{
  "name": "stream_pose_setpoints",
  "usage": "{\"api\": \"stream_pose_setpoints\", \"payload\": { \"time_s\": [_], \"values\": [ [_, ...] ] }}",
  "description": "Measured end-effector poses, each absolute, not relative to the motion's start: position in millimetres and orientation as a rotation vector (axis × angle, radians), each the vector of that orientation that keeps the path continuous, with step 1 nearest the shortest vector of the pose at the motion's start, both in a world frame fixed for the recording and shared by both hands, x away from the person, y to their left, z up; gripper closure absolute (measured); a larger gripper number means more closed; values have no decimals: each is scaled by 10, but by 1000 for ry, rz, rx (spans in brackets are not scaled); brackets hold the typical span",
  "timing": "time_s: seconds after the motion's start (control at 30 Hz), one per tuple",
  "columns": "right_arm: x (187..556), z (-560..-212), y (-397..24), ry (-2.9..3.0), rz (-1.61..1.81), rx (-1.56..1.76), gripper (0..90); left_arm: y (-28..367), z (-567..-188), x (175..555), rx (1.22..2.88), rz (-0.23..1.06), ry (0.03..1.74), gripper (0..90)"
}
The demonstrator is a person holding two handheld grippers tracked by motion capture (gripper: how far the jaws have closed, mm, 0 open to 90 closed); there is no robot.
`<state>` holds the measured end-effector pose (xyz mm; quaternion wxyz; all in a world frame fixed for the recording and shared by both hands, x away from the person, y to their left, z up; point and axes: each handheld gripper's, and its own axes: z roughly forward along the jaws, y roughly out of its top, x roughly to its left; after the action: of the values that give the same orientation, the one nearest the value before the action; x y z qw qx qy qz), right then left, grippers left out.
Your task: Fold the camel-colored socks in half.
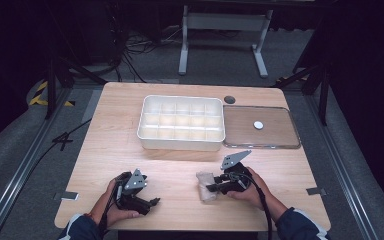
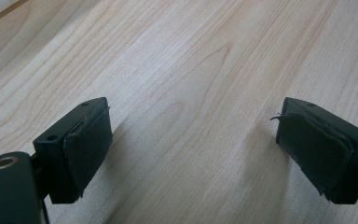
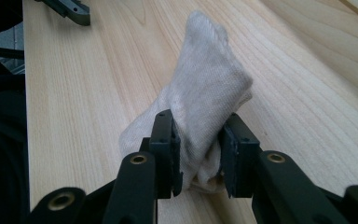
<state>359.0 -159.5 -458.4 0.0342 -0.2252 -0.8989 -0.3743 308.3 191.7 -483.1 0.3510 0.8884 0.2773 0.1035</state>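
Off-white knitted sock (image 3: 205,102), bunched between right gripper (image 3: 199,154) fingers (image 3: 167,149).

My table (image 1: 115,145) is light wood, standing on grey carpet (image 1: 220,62). Beyond it I see a white desk frame (image 1: 223,22), loose cables (image 1: 135,47), yellow-black hazard tape (image 1: 40,93) and metal floor rails (image 1: 20,170). The surroundings are dark.

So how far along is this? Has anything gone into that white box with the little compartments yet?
Barely started, it seems. The white divided box looks empty and its clear lid lies beside it on the table. In hand: the right gripper is shut on a pale sock near the front edge. The left gripper is open over bare wood. Left to do, presumably: carrying the sock to the box.
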Motion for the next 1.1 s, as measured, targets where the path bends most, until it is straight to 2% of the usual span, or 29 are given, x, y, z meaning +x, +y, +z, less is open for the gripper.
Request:
{"api": "stream_pose_setpoints", "payload": {
  "time_s": [1.1],
  "values": [
    [3545, -4290, -1815, -2869, -1331, -723, 709, 1898, -4831, 3092, 2304, 268, 723, 88]
  ]
}}
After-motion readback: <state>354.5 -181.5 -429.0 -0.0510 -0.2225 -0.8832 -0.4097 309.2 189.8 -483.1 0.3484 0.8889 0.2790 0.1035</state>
